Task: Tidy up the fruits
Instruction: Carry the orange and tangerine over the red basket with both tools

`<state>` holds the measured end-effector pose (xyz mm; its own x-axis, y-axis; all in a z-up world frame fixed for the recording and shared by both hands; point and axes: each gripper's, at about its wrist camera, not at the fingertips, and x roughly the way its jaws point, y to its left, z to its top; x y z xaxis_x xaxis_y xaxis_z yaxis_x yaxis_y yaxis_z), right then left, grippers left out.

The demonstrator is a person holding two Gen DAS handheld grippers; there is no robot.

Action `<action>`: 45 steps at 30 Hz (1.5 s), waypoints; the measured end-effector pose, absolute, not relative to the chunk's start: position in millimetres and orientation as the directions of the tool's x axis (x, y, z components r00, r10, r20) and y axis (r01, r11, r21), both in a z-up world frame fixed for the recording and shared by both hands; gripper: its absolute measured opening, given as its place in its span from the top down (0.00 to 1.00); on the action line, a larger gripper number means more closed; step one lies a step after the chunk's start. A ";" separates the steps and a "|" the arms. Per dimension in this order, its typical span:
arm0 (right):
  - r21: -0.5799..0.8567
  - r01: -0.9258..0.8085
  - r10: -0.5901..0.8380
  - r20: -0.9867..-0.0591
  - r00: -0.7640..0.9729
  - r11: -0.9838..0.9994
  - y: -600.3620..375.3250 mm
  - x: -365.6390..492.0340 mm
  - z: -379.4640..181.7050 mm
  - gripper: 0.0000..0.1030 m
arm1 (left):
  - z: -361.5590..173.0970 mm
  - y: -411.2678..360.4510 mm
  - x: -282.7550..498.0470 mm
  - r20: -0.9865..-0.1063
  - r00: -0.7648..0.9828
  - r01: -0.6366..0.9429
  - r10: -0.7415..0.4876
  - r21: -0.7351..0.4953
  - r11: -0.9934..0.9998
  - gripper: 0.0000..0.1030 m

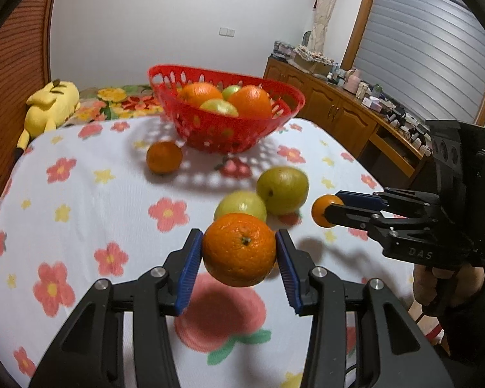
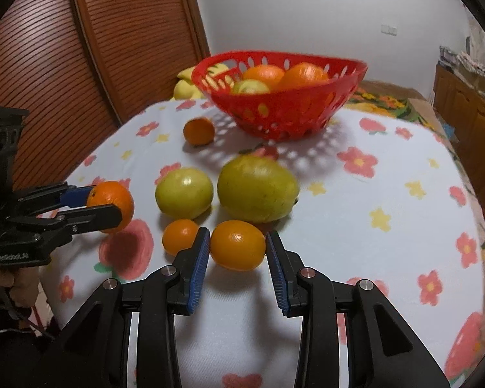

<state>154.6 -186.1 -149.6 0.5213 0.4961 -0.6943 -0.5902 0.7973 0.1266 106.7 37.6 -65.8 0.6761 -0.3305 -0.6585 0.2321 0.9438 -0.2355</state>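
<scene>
Two grippers each hold fruit above the flowery table [image 1: 80, 213]. The left gripper [image 1: 239, 253] squeezes a big orange [image 1: 239, 252]. The right gripper [image 2: 237, 247] squeezes a small orange [image 2: 237, 245]. The red basket [image 1: 226, 129] sits behind them.

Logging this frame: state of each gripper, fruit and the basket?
left gripper: shut on big orange, lifted
right gripper: shut on small orange
red basket: upright, holding fruit
two green fruits: loose on cloth
two mandarins: loose on cloth
</scene>
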 end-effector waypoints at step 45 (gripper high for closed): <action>0.030 -0.625 0.513 -0.602 0.612 0.780 -167.6 245.4 -65.1 0.66 | -7.2 42.7 203.8 -0.585 0.750 0.243 -0.308 -0.190 0.951 0.57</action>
<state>245.4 -167.6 -65.1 0.6117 0.5135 -0.6018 -0.6255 0.7797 0.0295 203.8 42.7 -7.2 0.7497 -0.3084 -0.5855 0.2426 0.9513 -0.1905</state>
